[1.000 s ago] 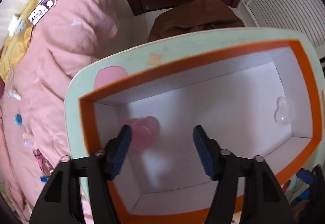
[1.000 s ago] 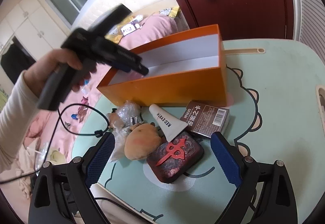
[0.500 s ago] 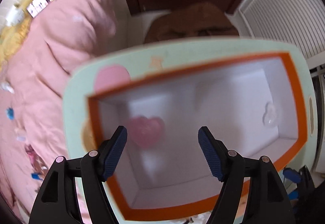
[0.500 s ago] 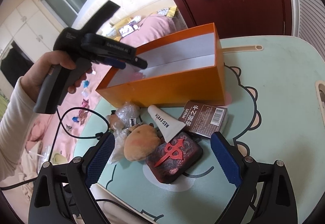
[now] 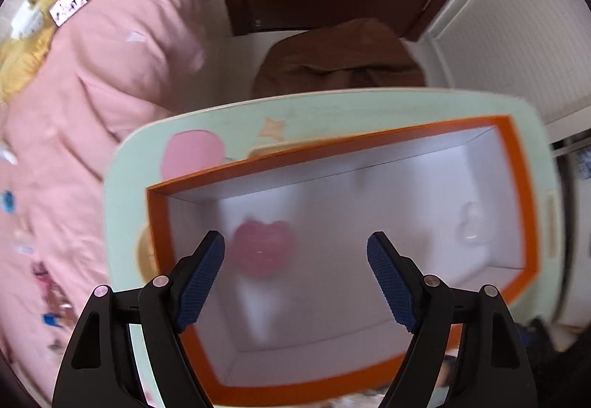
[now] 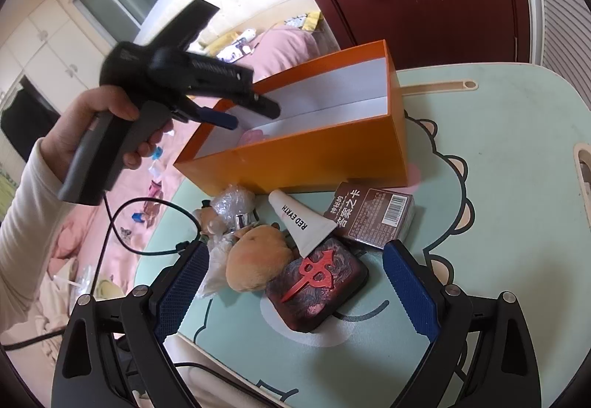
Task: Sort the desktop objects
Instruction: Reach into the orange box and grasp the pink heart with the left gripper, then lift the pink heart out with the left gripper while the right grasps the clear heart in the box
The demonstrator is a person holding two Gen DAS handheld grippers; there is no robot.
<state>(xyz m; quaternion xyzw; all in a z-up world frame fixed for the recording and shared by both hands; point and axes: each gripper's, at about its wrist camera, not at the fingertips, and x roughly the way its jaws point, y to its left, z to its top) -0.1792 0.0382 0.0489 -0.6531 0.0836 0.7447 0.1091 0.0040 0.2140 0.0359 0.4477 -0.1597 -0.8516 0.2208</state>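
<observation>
Left wrist view looks straight down into the orange box (image 5: pixel 517 193): the left gripper (image 5: pixel 295 260) hangs over it with its jaws opening and nothing between the pads. A pink heart (image 5: pixel 263 248) lies on the box floor below the left finger, and a clear trinket (image 5: pixel 470 223) sits toward the box's right wall.

Right wrist view shows the right gripper (image 6: pixel 295 282) spread wide and empty, hovering over the pile just in front of the box. Nearest the box lie a white tube (image 6: pixel 301 223) and a brown card pack (image 6: pixel 373 217); further from it sit a plush (image 6: pixel 258 258) and a dark red case (image 6: pixel 317 284), with a crinkly wrapped item (image 6: pixel 232 203) to the plush's left.

The plush is probably soft and light, best pinched across its middle. The tube looks slick and tapered, so its wide flat end seems the safer hold. The pack and case look stiff; grip them across their short sides.
</observation>
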